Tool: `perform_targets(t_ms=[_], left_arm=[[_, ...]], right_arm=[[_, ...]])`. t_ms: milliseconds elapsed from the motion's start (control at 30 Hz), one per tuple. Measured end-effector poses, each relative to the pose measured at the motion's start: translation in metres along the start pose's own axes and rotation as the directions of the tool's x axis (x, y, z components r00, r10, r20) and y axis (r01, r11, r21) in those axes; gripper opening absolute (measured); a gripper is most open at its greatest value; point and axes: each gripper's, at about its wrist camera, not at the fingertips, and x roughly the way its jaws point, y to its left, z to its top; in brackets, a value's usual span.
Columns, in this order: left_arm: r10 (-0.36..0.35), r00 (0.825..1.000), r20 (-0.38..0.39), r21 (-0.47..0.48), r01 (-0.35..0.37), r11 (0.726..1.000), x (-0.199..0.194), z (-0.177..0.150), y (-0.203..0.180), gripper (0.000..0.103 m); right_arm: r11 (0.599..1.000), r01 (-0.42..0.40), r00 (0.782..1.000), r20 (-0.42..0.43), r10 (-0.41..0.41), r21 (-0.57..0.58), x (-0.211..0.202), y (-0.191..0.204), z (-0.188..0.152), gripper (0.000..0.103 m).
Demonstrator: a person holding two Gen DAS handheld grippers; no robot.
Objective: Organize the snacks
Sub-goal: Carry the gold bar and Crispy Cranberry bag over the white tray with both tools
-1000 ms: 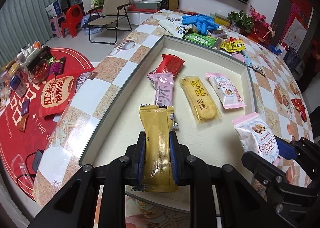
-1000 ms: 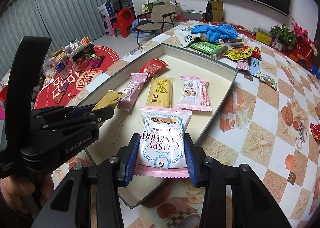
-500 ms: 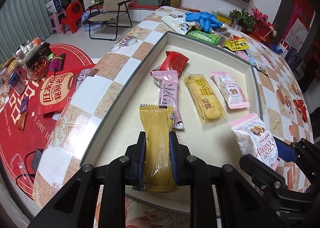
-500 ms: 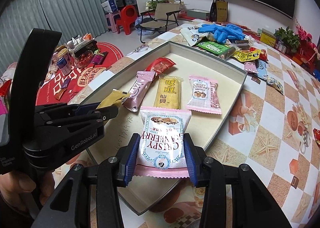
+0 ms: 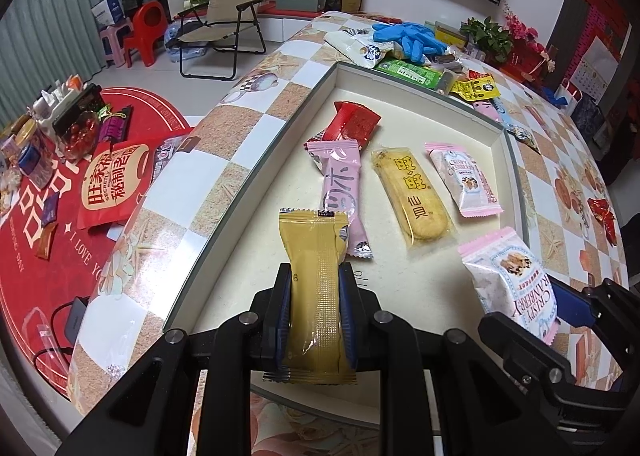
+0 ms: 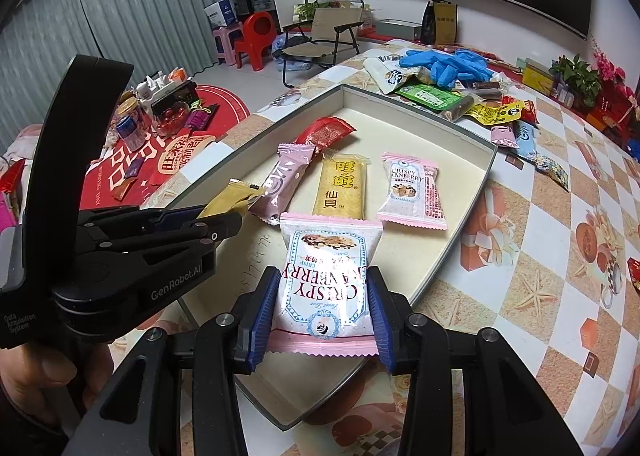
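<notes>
My left gripper (image 5: 315, 296) is shut on a gold snack bar (image 5: 314, 276) held over the near left part of the shallow cream tray (image 5: 256, 180). My right gripper (image 6: 322, 304) is shut on a pink-and-white Crispy Cranberry pack (image 6: 326, 276), held over the tray's near edge (image 6: 460, 232). In the tray lie a red packet (image 5: 354, 124), a pink bar (image 5: 342, 184), a yellow rice cracker (image 5: 410, 192) and a second cranberry pack (image 5: 464, 176). The left gripper with the gold bar (image 6: 232, 200) shows at left in the right wrist view.
Beyond the tray's far edge lie loose snacks, a green packet (image 6: 432, 96) and blue gloves (image 6: 448, 62) on the checkered table (image 6: 552, 216). More snacks sit on a red floor mat (image 5: 40, 192) at left. A folding chair (image 5: 224, 28) stands behind.
Both grippers, still holding their snacks, have moved forward a little over the tray; the snacks lying in the tray have not moved.
</notes>
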Motion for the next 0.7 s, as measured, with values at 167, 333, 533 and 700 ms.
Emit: perform_targets(t_ms=[167, 333, 533, 700], left_arm=[[-0.004, 1.000, -0.002, 0.000, 0.004, 1.000, 0.0012, 0.0017, 0.0007, 0.023], [-0.006, 1.000, -0.005, -0.006, 0.006, 1.000, 0.0013, 0.0050, 0.0051, 0.023], [-0.001, 1.000, -0.016, -0.007, 0.001, 1.000, 0.0054, 0.0049, 0.0069, 0.023], [-0.006, 1.000, -0.024, -0.009, 0.006, 1.000, 0.0077, 0.0048, 0.0066, 0.024]], right_arm=[[1.000, -0.002, 1.000, -0.001, 0.002, 0.001, 0.0001, -0.0010, 0.0002, 0.044], [1.000, -0.004, 1.000, 0.001, 0.004, 0.002, 0.0018, 0.0002, 0.0008, 0.044], [1.000, -0.004, 1.000, -0.006, 0.004, -0.005, 0.0057, 0.0024, 0.0000, 0.044], [1.000, 0.000, 1.000, -0.011, 0.000, -0.005, 0.0082, 0.0029, 0.0007, 0.044]])
